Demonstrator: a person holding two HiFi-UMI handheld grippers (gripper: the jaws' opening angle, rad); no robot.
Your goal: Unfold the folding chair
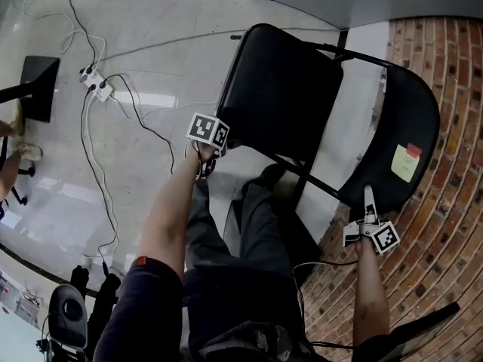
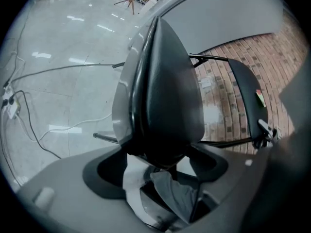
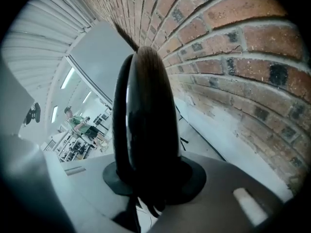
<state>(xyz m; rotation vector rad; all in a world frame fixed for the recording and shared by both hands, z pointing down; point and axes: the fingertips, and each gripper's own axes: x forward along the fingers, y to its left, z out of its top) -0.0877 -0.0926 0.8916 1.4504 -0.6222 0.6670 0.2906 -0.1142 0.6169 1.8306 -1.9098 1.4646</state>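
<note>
1. Two claws are at the black folding chair (image 1: 290, 62), which fills the upper middle and right of the head view. It looks only partly opened.
2. The left claw (image 1: 215, 138) has its jaws spread wide. The front edge of the seat (image 1: 272, 108) sits between them, but they do not seem to squeeze it. The right claw (image 1: 368, 206), at the lower right, is clamped tight on the rim of the backrest (image 1: 411, 119), near a yellow sticky note (image 1: 404, 163).
3. The seat could slip out of the loose left claw. Then it might swing and bang.
4. Only one claw really holds on, so the chair could twist or tip over. The thin rim could also slide out of that claw.
5. The person's legs (image 1: 226, 232) are right under the seat at the lower middle. The moving seat could bump or pinch them.
6. The pale floor (image 1: 151, 44) at the left is shiny and smooth, so the chair's feet may skid.
7. Cables (image 1: 98, 164) and a white plug box (image 1: 96, 84) lie at the left. A foot could catch on them.
8. Red bricks (image 1: 453, 225) fill the right side. The right gripper view shows a big bright room far behind.
</note>
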